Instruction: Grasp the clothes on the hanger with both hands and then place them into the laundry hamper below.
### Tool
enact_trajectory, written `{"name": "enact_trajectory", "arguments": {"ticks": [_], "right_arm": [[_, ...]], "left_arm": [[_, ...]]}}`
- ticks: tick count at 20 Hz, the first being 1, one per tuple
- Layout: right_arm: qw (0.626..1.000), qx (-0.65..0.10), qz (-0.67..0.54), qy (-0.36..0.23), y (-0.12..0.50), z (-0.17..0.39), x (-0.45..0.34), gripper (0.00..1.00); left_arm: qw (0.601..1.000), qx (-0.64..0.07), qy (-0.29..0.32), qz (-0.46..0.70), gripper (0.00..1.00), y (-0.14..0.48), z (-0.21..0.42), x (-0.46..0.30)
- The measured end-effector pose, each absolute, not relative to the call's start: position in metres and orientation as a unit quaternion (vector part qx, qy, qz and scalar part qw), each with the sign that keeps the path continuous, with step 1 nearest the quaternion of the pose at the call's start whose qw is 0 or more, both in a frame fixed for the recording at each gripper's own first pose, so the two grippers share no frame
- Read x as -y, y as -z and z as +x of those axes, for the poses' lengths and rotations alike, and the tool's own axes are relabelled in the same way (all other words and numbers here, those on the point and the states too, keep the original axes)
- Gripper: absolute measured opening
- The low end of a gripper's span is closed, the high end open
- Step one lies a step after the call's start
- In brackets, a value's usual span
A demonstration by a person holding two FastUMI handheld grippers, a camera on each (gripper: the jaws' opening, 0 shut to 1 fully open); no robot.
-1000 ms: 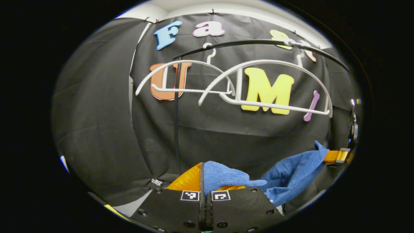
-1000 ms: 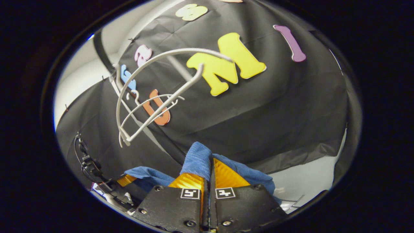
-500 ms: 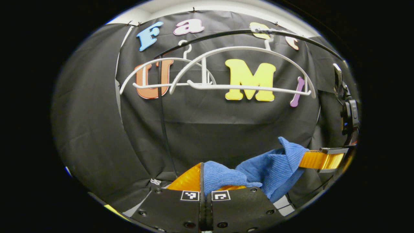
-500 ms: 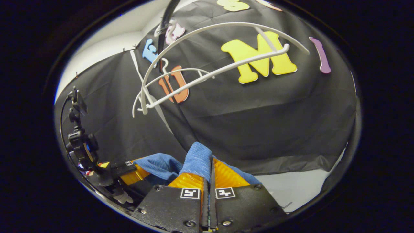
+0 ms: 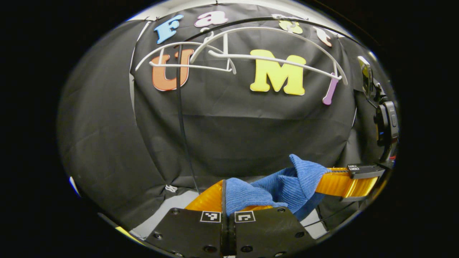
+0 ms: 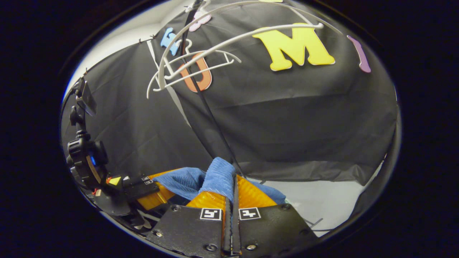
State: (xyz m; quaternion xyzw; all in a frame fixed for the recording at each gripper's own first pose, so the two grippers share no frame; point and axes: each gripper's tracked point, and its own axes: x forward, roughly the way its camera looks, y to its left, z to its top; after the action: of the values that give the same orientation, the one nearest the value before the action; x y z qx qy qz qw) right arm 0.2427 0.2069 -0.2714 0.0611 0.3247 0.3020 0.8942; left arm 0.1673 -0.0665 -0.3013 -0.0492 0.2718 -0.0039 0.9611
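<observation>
Left gripper (image 5: 226, 186): at the bottom of the left gripper view, fingers together and clamped on a fold of the blue garment.
Right gripper (image 6: 232, 182): at the bottom of the right gripper view, fingers together and clamped on another fold of the same cloth; seen also at the lower right of the left gripper view (image 5: 324, 178), tips buried in the cloth.
Blue garment (image 5: 283, 184): ribbed knit, bunched and slung between the two grippers, off the hangers and well below them; in the right gripper view (image 6: 200, 179) rising in a peak between the fingers and spilling to both sides.
Left gripper seen from the right gripper view (image 6: 159, 188): at lower left, just beside the cloth, with its camera mount (image 6: 84, 157) standing above it.
Black upright pole (image 5: 182, 132): thin, running from the rail down to the floor, behind the garment.
White hangers (image 5: 272, 57): two, bare, hung side by side on the black rail (image 5: 258, 19) high up; near one overlapping the far one.
Floor (image 6: 330, 200): pale grey strip under the hem of the black cloth.
Black cloth wall (image 5: 233, 125): creased, behind everything.
Ceiling corner (image 6: 118, 43): white, above the cloth at upper left.
</observation>
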Motion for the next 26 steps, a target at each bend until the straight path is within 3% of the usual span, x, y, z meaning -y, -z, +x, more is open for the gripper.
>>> {"name": "enact_trajectory", "arguments": {"ticks": [3, 4, 6, 26], "right_arm": [[0.889, -0.342, 0.053, -0.300, 0.290, 0.241, -0.207, 0.05], [0.888, -0.347, 0.050, -0.298, 0.297, 0.239, -0.206, 0.05], [0.885, -0.357, 0.042, -0.295, 0.307, 0.240, -0.207, 0.05], [0.843, -0.478, 0.000, -0.245, 0.441, 0.213, -0.182, 0.05]], "left_arm": [[0.957, -0.285, -0.003, -0.059, 0.00, 0.322, 0.163, 0.068], [0.955, -0.289, -0.004, -0.063, 0.04, 0.331, 0.158, 0.069], [0.952, -0.300, -0.005, -0.066, 0.00, 0.346, 0.152, 0.072], [0.899, -0.428, -0.038, -0.082, 0.00, 0.481, 0.086, 0.091]]}}
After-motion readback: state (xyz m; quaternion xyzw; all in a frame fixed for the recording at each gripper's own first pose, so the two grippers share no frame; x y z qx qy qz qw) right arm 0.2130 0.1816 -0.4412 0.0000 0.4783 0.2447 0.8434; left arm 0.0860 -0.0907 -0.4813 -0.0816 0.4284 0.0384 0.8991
